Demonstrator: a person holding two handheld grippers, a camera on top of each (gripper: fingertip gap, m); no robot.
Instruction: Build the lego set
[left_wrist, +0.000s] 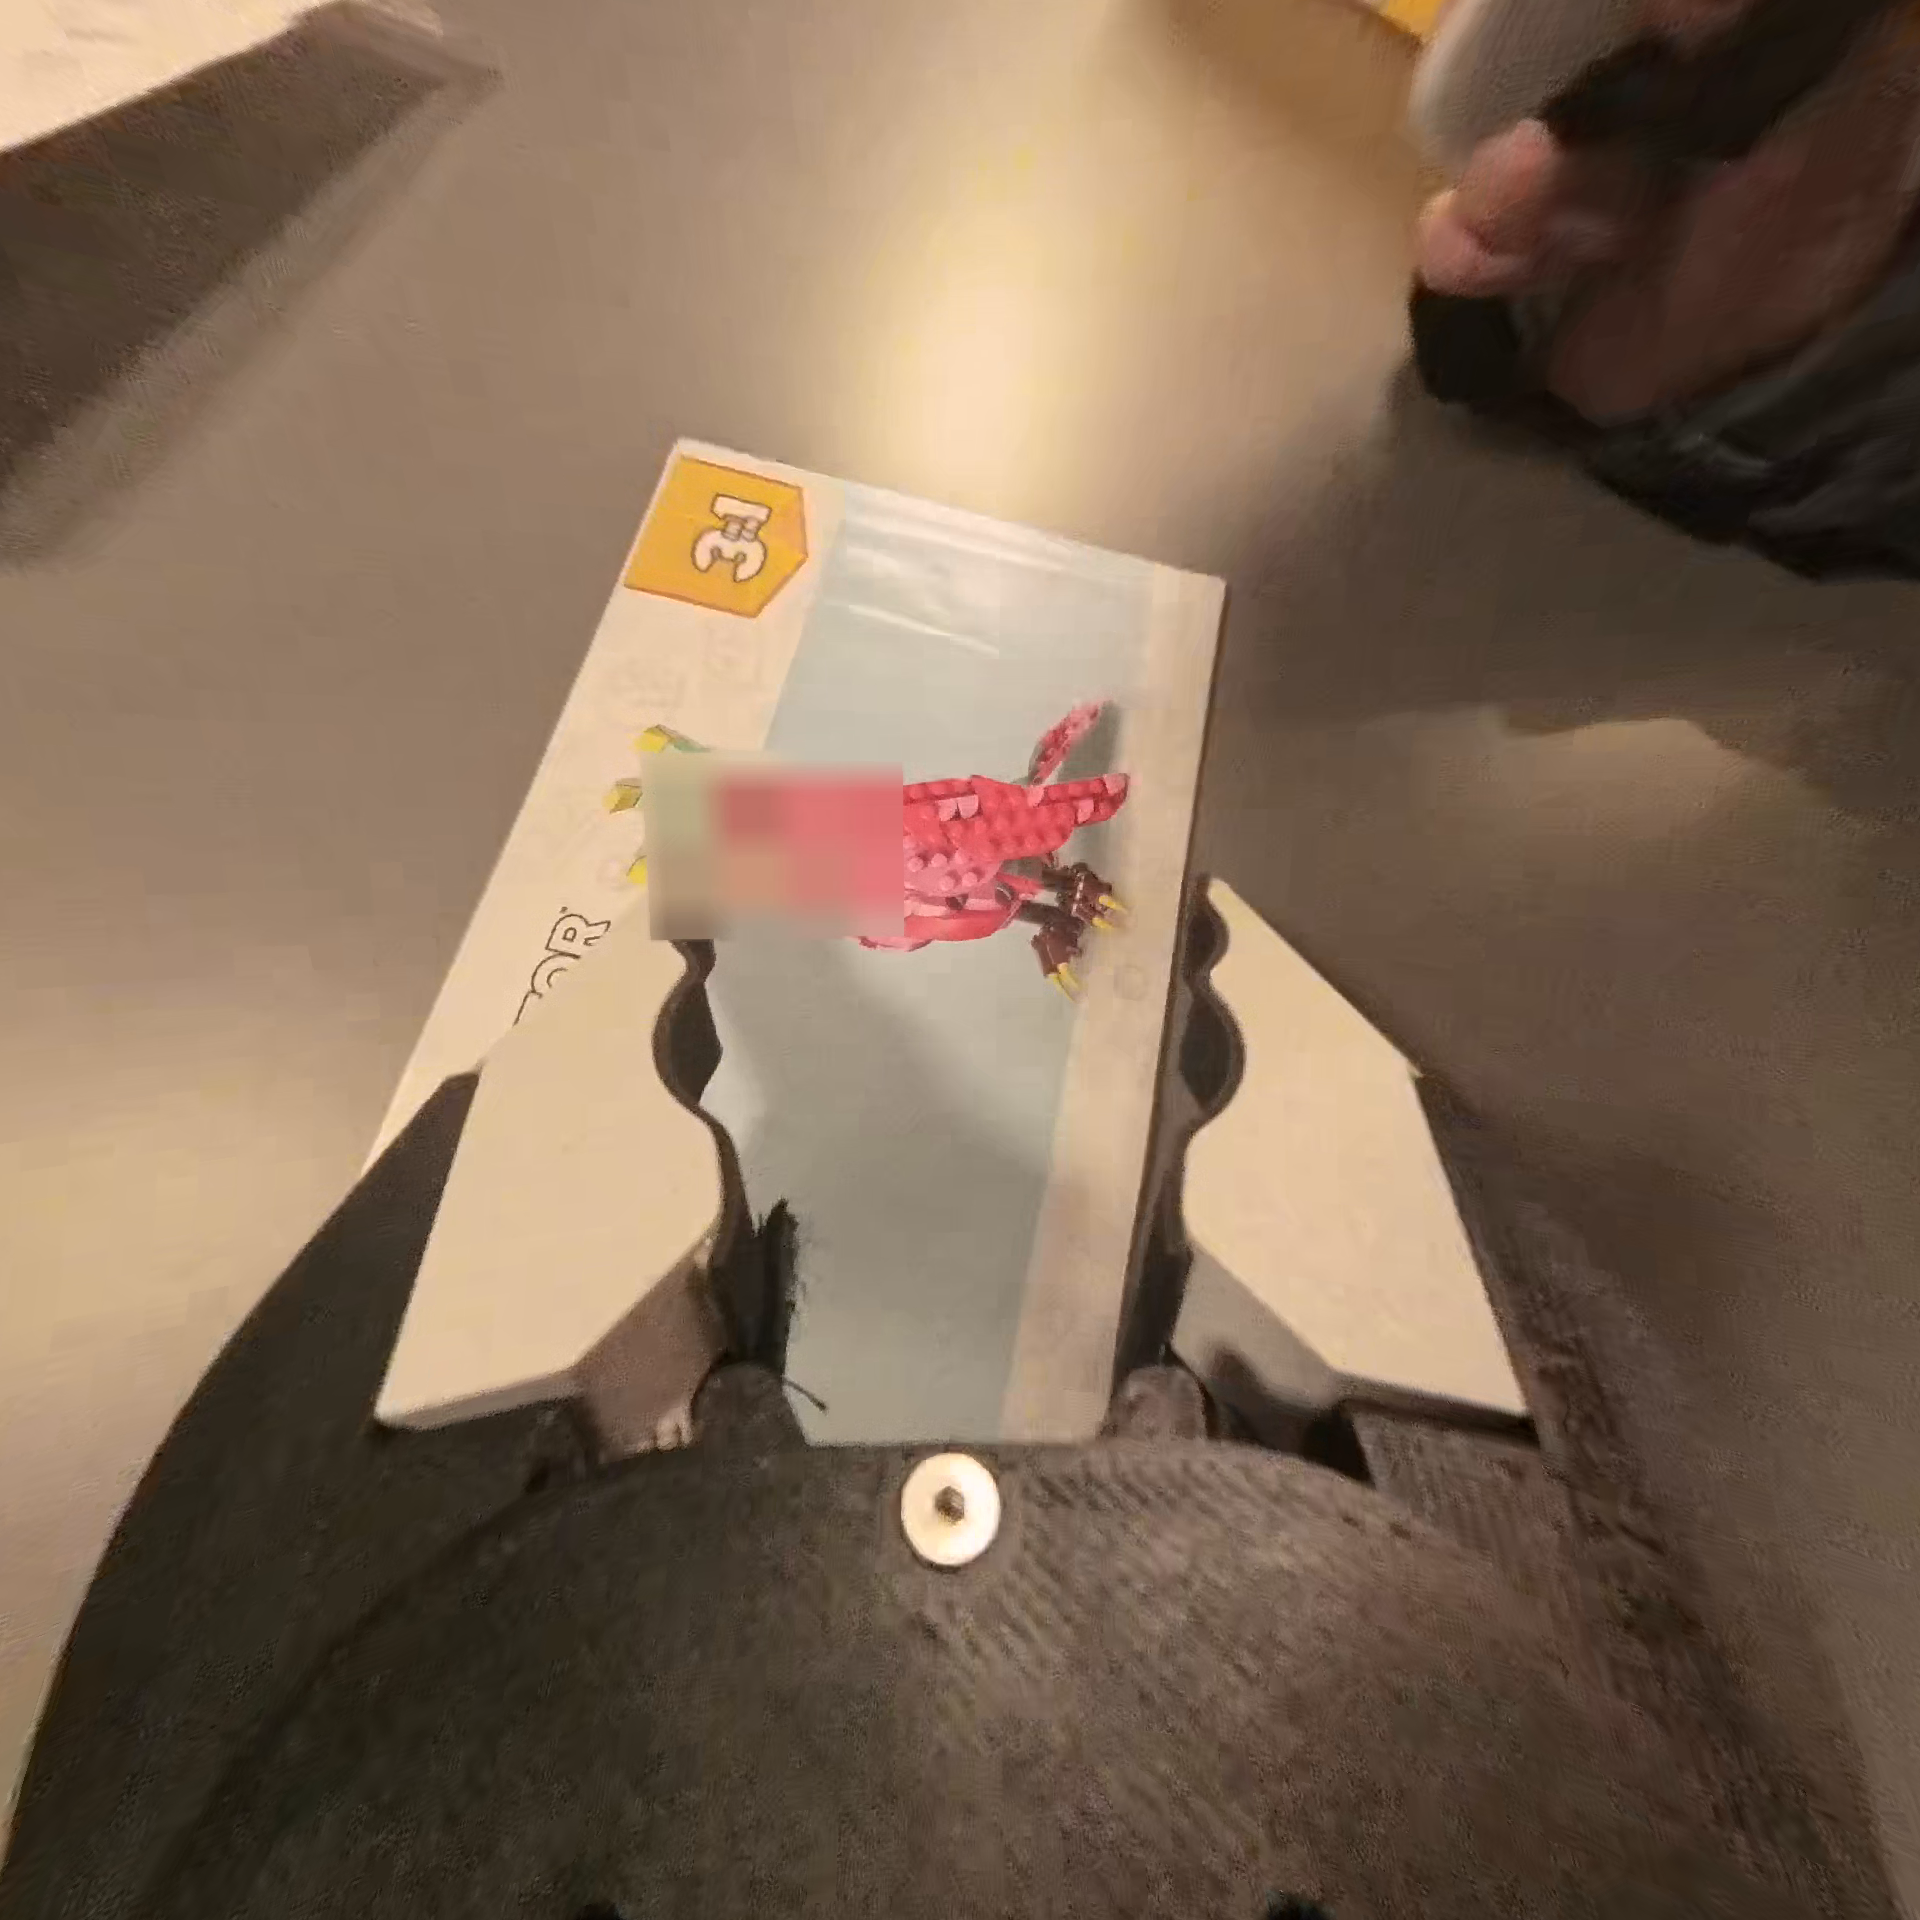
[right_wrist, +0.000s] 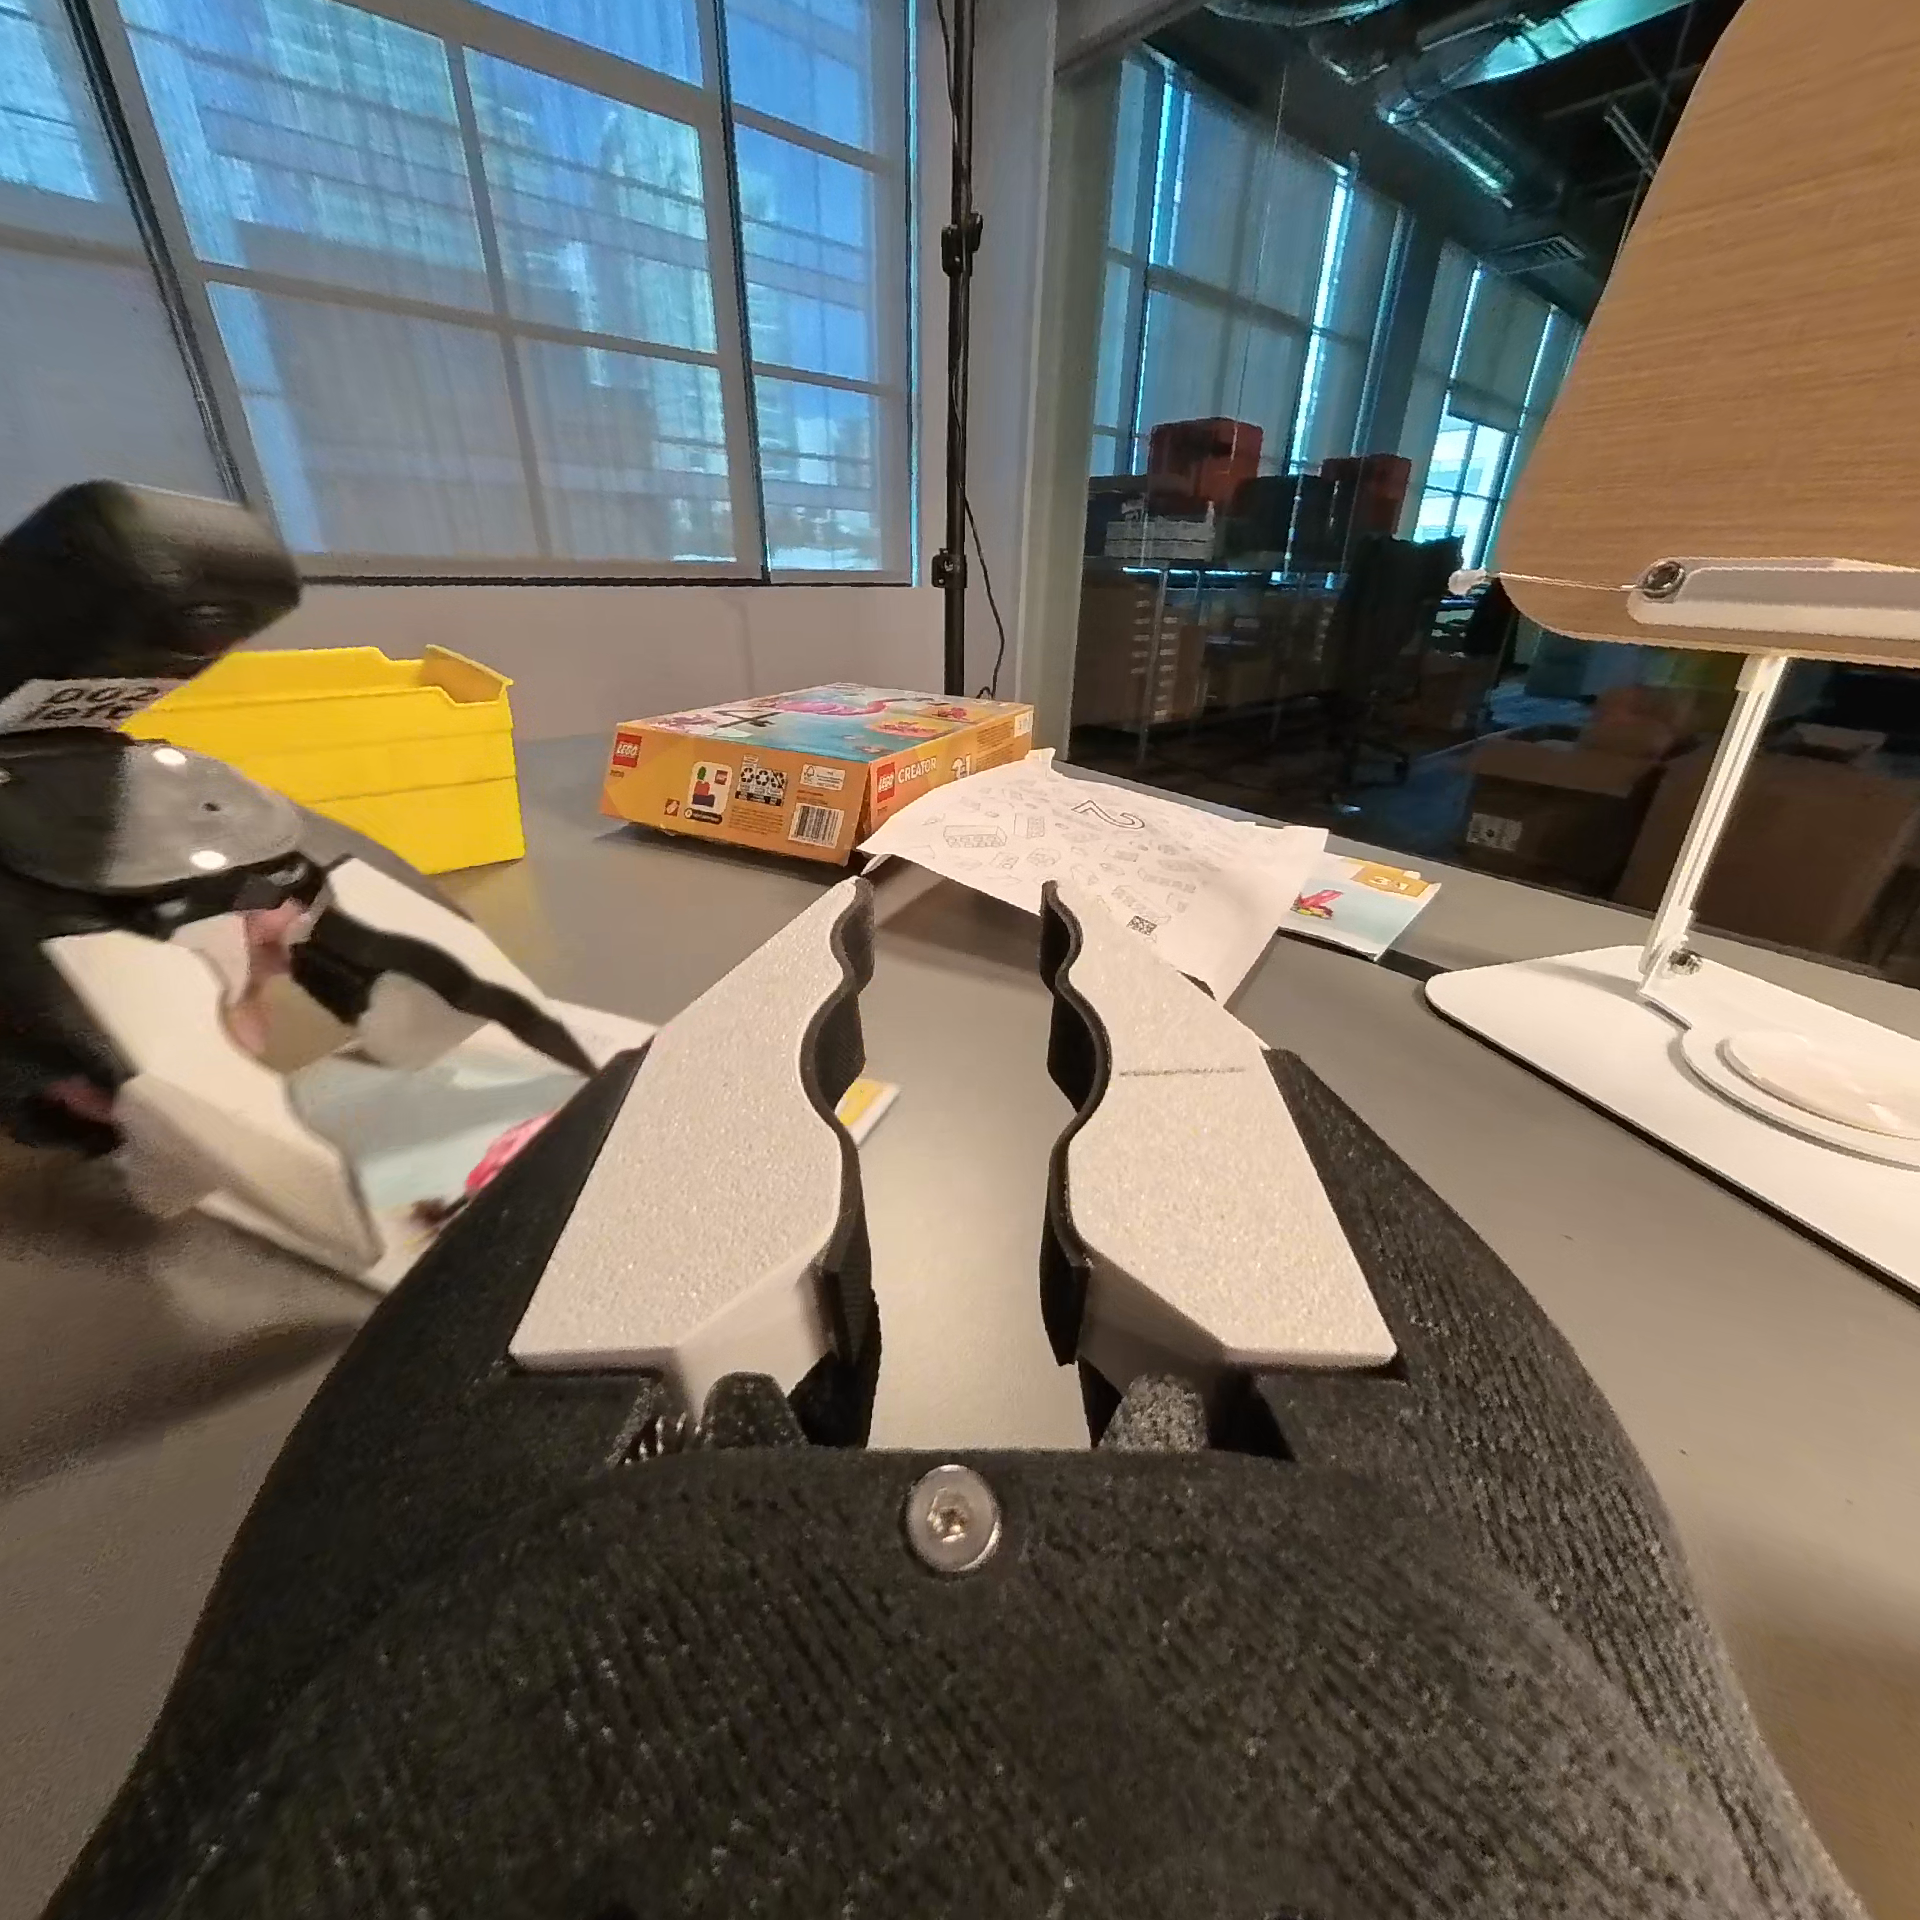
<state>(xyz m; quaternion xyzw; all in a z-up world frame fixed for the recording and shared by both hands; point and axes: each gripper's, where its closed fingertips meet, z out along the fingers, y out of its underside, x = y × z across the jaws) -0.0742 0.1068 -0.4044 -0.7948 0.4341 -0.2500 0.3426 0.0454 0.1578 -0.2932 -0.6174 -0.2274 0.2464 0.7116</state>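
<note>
The left tool (left_wrist: 940, 935) hangs over a booklet (left_wrist: 935, 707) lying flat on the grey bench (left_wrist: 312, 727). Its fingers (left_wrist: 582, 1164) are spread wide and clamp nothing. The left one overlaps the cover, while the right one stands just past the booklet's edge at 3 o'clock. The booklet lies below the fingers rather than between pressing pads, and whether they touch the paper cannot be told. The cover shows a red brick-built creature on pale blue with a yellow corner badge; that badge corner points away toward 12 o'clock. This view is motion-blurred, so fine contact is unclear. At 1 o'clock a person's hand (left_wrist: 1621, 260) grips something dark.

The right tool (right_wrist: 956, 904) is held off to the side, level above the bench, its fingers (right_wrist: 727, 1122) a modest way apart with only bare bench visible between them. It seems parked clear of the booklet, which shows at its 9 o'clock beneath the left tool.

Just beyond its tips, at 12 to 1 o'clock, a white sheet (right_wrist: 1101, 852) printed with line drawings lies partly raised, one edge leaning against an orange box (right_wrist: 790, 769). Another booklet (right_wrist: 1361, 904) peeks from under the sheet at 2 o'clock. Stacked yellow bins (right_wrist: 353, 748) stand at 10 o'clock, and a lamp (right_wrist: 1704, 935) with a white base sits at 3 o'clock. Windows (right_wrist: 520, 291) fill the far wall.
</note>
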